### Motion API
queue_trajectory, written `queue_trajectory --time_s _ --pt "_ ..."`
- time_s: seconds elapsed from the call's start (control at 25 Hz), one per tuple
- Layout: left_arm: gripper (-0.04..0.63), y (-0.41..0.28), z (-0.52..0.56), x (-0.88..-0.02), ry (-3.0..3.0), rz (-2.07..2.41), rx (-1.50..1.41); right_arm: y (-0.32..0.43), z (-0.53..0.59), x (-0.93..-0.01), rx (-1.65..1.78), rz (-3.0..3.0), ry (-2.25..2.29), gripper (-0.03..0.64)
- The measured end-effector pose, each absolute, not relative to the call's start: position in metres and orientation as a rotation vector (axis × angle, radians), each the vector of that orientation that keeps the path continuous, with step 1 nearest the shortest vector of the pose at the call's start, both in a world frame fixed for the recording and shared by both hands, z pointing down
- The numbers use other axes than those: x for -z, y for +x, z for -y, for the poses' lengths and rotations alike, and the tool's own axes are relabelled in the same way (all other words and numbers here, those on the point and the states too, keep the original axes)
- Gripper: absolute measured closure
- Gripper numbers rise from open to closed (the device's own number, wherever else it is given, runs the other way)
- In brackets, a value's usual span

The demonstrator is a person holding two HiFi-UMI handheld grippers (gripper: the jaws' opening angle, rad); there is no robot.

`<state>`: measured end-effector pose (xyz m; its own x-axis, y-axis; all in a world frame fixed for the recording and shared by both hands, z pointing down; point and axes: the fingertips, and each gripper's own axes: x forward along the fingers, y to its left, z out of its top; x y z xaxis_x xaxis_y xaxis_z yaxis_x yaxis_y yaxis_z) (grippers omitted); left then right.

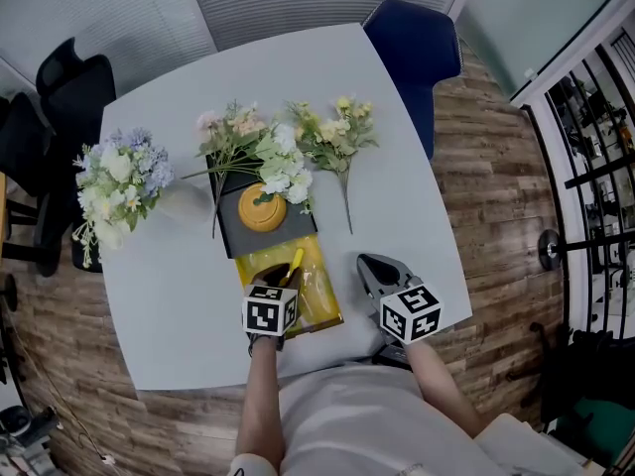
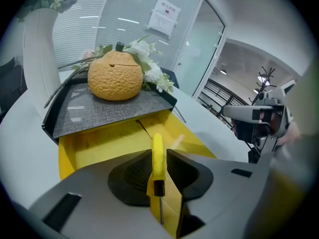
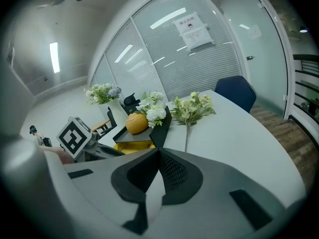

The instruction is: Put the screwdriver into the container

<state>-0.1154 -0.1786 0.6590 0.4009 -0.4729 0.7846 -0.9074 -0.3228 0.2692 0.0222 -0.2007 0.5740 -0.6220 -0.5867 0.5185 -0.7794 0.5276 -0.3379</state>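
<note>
A yellow-handled screwdriver [image 2: 157, 159] is clamped between the jaws of my left gripper [image 2: 158, 169], handle pointing forward, thin shaft toward the camera. It hangs over the open yellow container [image 2: 99, 148], seen from the head view as a yellow box [image 1: 322, 300] with the screwdriver [image 1: 294, 264] above it and the left gripper [image 1: 283, 281] at its near end. My right gripper [image 1: 375, 271] rests on the white table [image 1: 417, 206] to the right of the box, jaws [image 3: 158, 163] closed together with nothing between them.
A dark grey lid [image 1: 238, 231] carrying an orange round object [image 1: 262, 207] lies behind the yellow box. Flower bunches [image 1: 332, 137] lie across the table's middle, a vase of flowers [image 1: 114, 181] at left. A blue chair [image 1: 415, 48] and black chairs [image 1: 60, 97] surround the table.
</note>
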Motion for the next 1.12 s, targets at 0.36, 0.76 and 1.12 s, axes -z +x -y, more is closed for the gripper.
queue_trajectory --time_s 0.36,0.76,1.12 --pt "0.503 -0.114 0.175 -0.629 2.005 1.197 -0.644 0.018 0.191 -0.559 -0.763 2.47 1.129 0.601" --pt "0.524 -0.125 0.165 -0.589 2.08 1.295 -0.54 0.01 0.175 -0.537 -0.716 2.526 1.114 0.601" --pt "0.572 -0.145 0.153 -0.548 2.102 1.434 -0.438 -0.006 0.158 -0.515 -0.656 2.585 1.074 0.601"
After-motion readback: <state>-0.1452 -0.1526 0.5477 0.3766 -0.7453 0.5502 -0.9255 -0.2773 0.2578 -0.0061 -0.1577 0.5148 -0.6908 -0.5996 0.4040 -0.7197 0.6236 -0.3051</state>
